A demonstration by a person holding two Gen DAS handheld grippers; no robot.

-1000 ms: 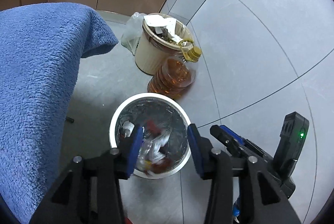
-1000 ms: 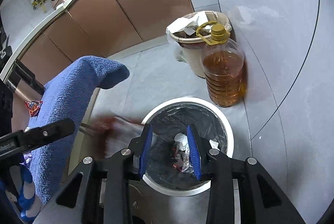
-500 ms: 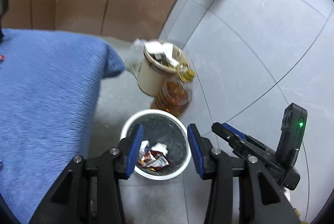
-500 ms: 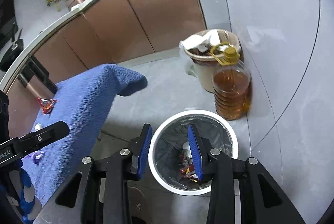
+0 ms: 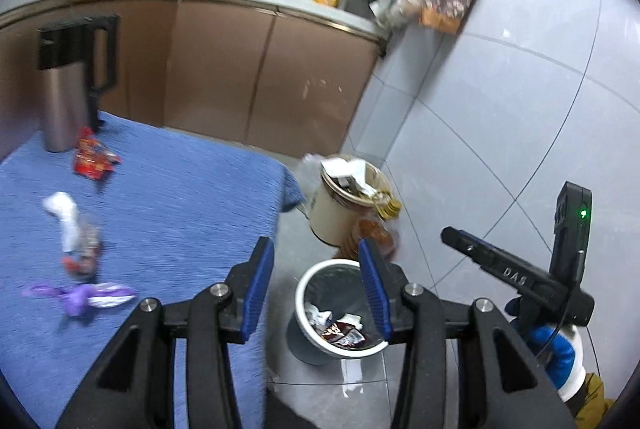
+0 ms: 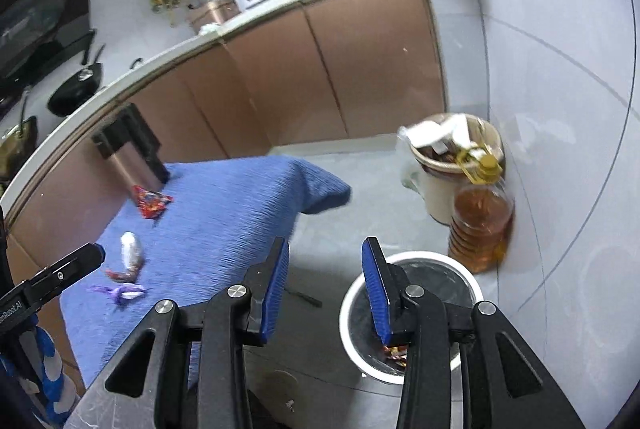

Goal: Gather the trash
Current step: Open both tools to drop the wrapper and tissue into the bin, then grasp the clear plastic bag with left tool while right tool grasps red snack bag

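Since what is left on the blue cloth (image 5: pixel 168 197) is all wrappers, none of it should weigh anything: the red wrapper (image 5: pixel 93 160) beside the steel flask (image 5: pixel 68 97), the white-and-clear wrapper (image 5: pixel 70 225) and the purple wrapper (image 5: pixel 82 296) nearest the edge look thin, crinkly and slippery, likely to skate away under a careless pad. I would pinch each at its twisted end or across a raised fold, pressing lightly into the soft cloth. Both grippers are empty, jaws partly apart with nothing between them. The left gripper (image 5: pixel 316 289) hangs over the table's edge, the purple wrapper well off to its left; the right gripper (image 6: pixel 326 289) sits above the gap between table and white bin (image 6: pixel 412 257), which already holds wrappers, the scraps far to its left
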